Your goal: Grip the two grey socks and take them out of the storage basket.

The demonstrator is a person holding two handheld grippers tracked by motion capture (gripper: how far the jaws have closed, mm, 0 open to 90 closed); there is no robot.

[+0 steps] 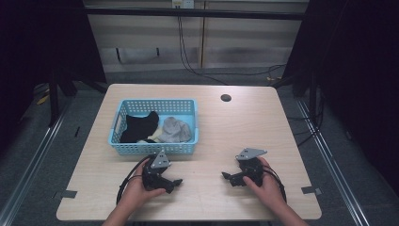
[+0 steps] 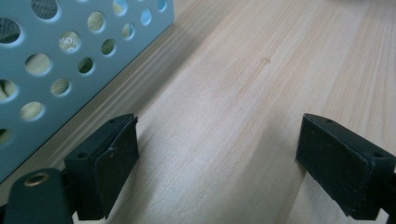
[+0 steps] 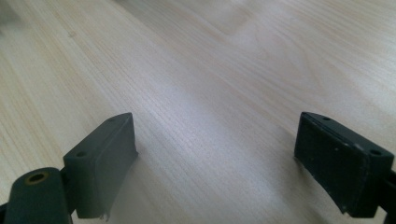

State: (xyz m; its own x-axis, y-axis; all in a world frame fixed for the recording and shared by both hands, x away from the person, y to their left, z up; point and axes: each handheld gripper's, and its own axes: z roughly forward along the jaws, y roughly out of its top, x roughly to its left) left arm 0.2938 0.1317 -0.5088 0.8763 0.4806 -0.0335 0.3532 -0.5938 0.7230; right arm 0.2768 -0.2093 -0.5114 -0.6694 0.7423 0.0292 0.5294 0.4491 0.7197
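The high view was dim and soft, with low detail. Light fell from above onto the tabletop (image 1: 235,127), which stood out pale while the sides of the frame sank into near black. Short, faint shadows lay under the basket (image 1: 155,147). The left gripper view was brighter and evenly lit, with sharp wood grain at mid-distance, while the basket wall at its edge looked slightly blurred. In the right gripper view a whitish sheen washed out the grain, and the far corner went out of focus.

Basket (image 1: 155,148) on table (image 1: 244,122) left half, two cloths (image 1: 141,126) inside; both grippers before it, near edge.
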